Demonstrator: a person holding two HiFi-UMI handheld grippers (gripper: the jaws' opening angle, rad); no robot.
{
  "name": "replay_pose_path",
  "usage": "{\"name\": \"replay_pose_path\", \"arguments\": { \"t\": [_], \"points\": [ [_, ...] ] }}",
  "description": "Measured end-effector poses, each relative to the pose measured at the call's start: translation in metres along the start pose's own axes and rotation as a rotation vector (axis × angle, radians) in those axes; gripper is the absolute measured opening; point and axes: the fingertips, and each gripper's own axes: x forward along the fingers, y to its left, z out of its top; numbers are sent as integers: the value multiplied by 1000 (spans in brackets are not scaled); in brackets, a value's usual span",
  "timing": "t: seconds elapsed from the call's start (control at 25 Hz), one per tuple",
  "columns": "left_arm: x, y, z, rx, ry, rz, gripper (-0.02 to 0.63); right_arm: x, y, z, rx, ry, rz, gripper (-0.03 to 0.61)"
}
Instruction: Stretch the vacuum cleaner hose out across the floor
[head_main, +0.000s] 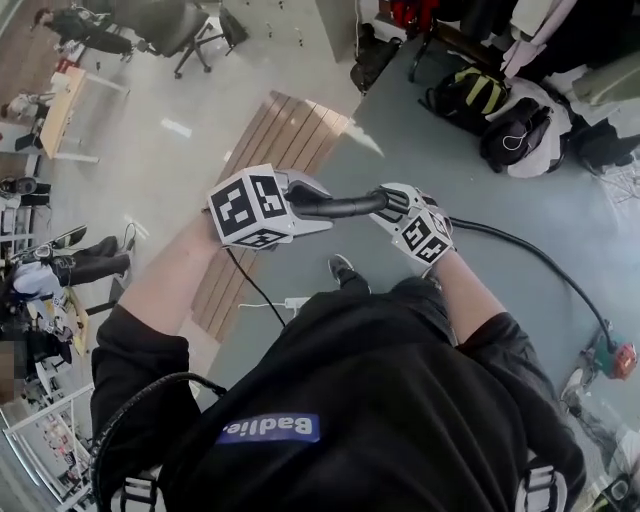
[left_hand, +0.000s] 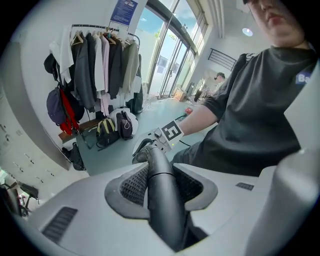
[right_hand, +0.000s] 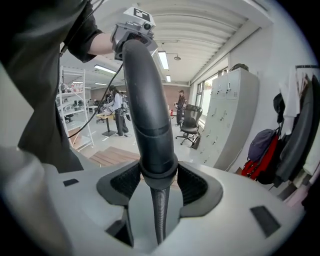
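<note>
Firmly, the left gripper (left_hand: 162, 181) has its ribbed fingers (left_hand: 131, 186) shut on the smooth black tube of the vacuum cleaner hose (left_hand: 161, 210). The tube runs straight between the two pads and out past their tips.

The right gripper (right_hand: 159, 175) grips the same hose further along. Its pads press on both sides of the wider collar where the rigid tube meets the ribbed flexible part. That ribbed part runs back down the middle between the fingers, and the tube rises past the tips to the left gripper.

From the head view, both grippers are held up in front of the person's chest with their tips pointing at each other. A short, slightly curved length of tube spans the gap between them, well above the floor (head_main: 470, 190).

From the right gripper the hose drops to the grey-green floor and curves away to the right. It ends at a small orange and teal thing (head_main: 615, 358) near the right edge.

One of the person's shoes (head_main: 342, 268) shows just below the tube. A slatted wooden panel (head_main: 275, 140) lies on the floor to the far left of the grippers. Several bags (head_main: 478, 92) sit at the far right.
</note>
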Motion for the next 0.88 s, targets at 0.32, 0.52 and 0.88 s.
{"name": "replay_pose_path", "arguments": {
  "t": [0.32, 0.52, 0.88],
  "points": [
    [-21, 47, -30, -53, -43, -59, 155, 64, -10, -9, 120, 61, -62, 216],
    [1, 94, -35, -49, -82, -73, 156, 79, -43, -39, 176, 134, -107, 219],
    [65, 187, -54, 168, 149, 164, 225, 103, -111, -102, 243, 347, -154, 219]
  ]
}}
